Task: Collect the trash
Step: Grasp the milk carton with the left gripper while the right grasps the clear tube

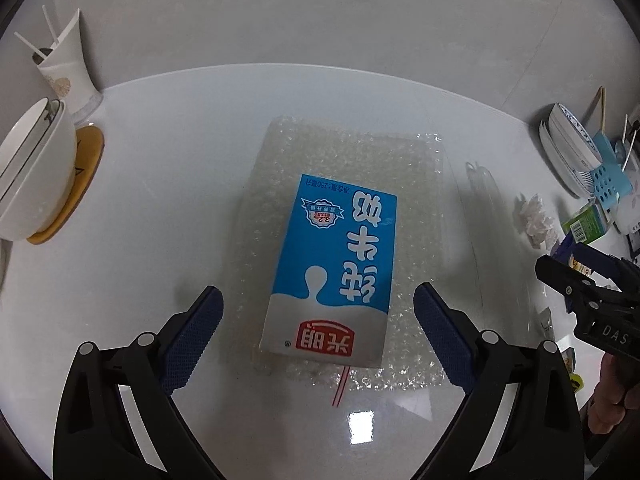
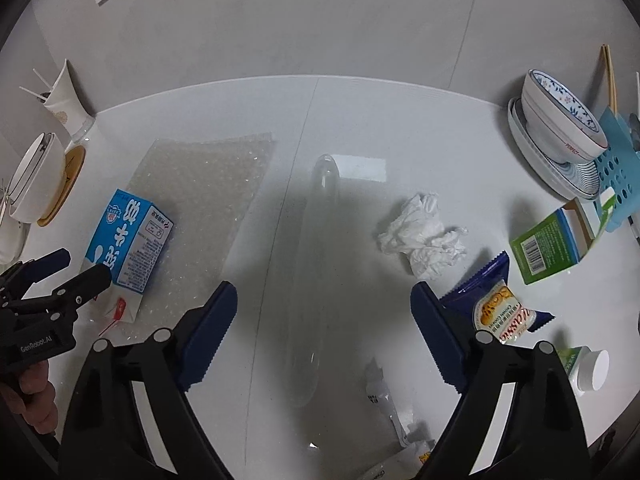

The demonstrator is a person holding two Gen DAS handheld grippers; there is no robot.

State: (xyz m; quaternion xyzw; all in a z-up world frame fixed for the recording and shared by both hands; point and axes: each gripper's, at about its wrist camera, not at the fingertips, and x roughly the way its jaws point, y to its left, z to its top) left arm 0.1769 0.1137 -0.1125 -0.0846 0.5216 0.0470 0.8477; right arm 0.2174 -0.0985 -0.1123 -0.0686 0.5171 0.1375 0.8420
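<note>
The blue-and-white milk carton [image 1: 332,268] lies flat on a sheet of bubble wrap [image 1: 352,168] in the middle of the white surface [image 1: 168,184]. The left hand-held gripper [image 1: 318,320] hangs above its near end, jaws spread wide and empty, one on each side of the carton. To take it well, I would lower straight down until the pads flank the long sides, then close gently — the carton may crush or slide on the wrap. The right hand-held gripper [image 2: 324,312] is likewise open and empty over a clear plastic tube [image 2: 316,264], with crumpled tissue [image 2: 424,236] and a snack wrapper [image 2: 496,304] to its right.
</note>
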